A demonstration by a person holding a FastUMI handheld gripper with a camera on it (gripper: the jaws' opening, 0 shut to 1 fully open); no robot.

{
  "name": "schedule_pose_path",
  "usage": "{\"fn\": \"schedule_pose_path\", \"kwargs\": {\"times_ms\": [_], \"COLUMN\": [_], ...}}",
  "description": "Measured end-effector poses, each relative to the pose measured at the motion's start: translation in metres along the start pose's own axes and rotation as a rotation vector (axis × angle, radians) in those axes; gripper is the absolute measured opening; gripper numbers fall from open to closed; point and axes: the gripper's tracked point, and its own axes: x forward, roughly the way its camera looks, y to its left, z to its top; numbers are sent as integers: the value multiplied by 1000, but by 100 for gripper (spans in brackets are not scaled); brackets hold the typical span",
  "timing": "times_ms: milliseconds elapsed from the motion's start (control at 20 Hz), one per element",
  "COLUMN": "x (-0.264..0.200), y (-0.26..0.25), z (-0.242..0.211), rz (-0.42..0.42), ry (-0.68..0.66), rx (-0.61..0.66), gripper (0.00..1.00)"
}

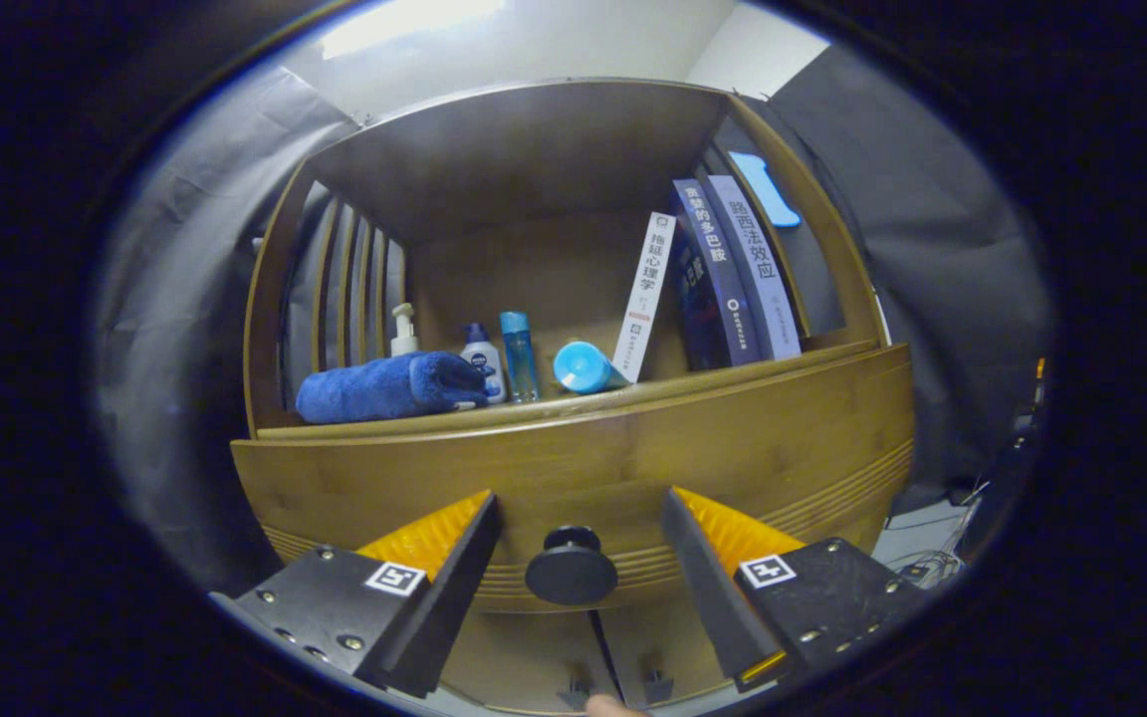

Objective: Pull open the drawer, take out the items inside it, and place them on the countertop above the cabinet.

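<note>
Tongs (581,543) spread apart, gripping nothing, and the drawer's round black knob (572,568) sits dead centre between the 2 fingers, just ahead, stem pointing straight back at them. Drawer (583,448) looks shut, items inside unseen. On the surface (573,403) above: 3 books (723,264) with Chinese spine titles, 1 reading 拖延心理学; bottle labels too small to read.

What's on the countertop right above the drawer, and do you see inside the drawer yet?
On the countertop: a blue towel, three bottles, a tipped blue cup and books. The drawer is closed, its contents hidden. The open gripper straddles its knob.
</note>
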Motion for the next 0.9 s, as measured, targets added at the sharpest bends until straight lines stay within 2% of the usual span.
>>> {"fn": "schedule_pose_path", "kwargs": {"times_ms": [250,400,500,650,700,750,900], "x": [0,-19,-39,-71,-66,-73,-100], "y": [8,24,30,28,68,66,54], "z": [-11,4,19,47,67,74,91], "rz": [1,36,39,7,-8,-12,-61], "ry": [5,-18,-2,73,98,131,247], "rx": [-284,-353,-327,-160,-106,-76,-86], "gripper": [99,99,98,98,98,98,98]}}
